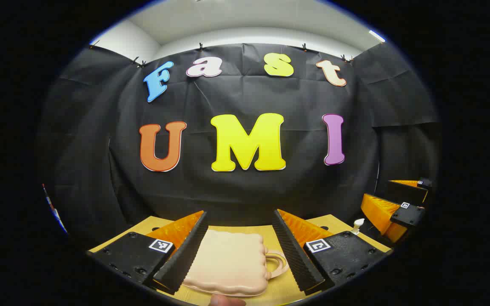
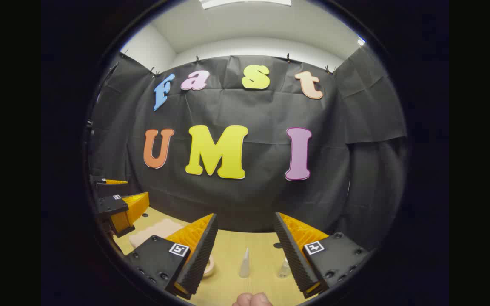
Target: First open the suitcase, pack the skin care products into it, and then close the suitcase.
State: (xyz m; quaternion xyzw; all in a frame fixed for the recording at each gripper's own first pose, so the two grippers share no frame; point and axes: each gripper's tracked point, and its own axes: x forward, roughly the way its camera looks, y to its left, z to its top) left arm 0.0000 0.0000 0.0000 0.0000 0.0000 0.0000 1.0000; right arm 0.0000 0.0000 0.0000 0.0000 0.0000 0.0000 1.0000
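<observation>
In the left gripper view, the left claw [image 1: 240, 250] hangs spread wide over the closed, pale peach, scallop-edged plastic suitcase [image 1: 228, 263], which lies flat on the light wooden bench [image 1: 283, 289], handle to the right. Further right stands a small white pump bottle [image 1: 358, 225] beside the right claw [image 2: 246, 250]. In the right gripper view, that claw gapes empty over a clear cone-shaped tube [image 2: 245, 263] and a small clear bottle [image 2: 283, 268], both upright and untouched.

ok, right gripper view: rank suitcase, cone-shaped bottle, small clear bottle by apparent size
1. suitcase, partly hidden behind the gripper finger
2. cone-shaped bottle
3. small clear bottle
The bottles sit nearer the camera, so true sizes are unsure.
</observation>
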